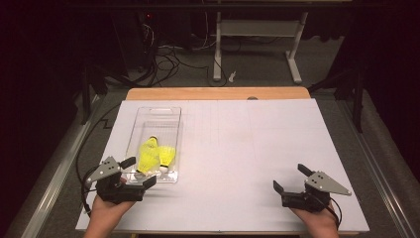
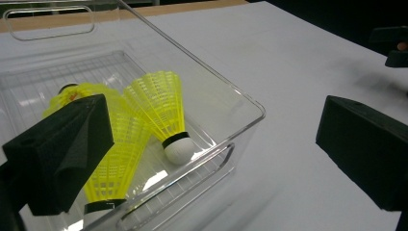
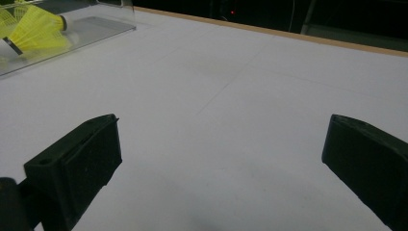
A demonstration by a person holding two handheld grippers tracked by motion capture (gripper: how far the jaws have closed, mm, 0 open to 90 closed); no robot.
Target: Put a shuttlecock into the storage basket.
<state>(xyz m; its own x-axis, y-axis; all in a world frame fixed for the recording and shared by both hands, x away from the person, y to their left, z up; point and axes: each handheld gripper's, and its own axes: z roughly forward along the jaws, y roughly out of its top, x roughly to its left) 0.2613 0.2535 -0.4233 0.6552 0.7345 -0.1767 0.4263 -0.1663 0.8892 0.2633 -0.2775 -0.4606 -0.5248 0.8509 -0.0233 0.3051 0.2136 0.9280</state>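
Note:
A clear plastic bin (image 1: 171, 115) stands on the left half of the white table and holds yellow shuttlecocks (image 1: 148, 154). In the left gripper view, one shuttlecock (image 2: 158, 98) lies with its white cork toward the bin's near corner. A second one (image 2: 118, 159) is partly behind my jaw. The bin's wall (image 2: 226, 103) is just ahead. My left gripper (image 1: 140, 171) is open at the bin's near end, with nothing between its jaws (image 2: 216, 115). Near the front right, my right gripper (image 1: 289, 177) is open over bare table (image 3: 223, 134). The bin (image 3: 91, 29) shows far left there.
A white sheet (image 1: 247, 148) covers the table, with a wooden strip (image 1: 218, 93) at the far edge. Beyond it are a white desk frame (image 1: 257, 44) and floor cables (image 1: 168, 57). Dark stands flank the table. The other gripper (image 2: 392, 45) shows far right in the left gripper view.

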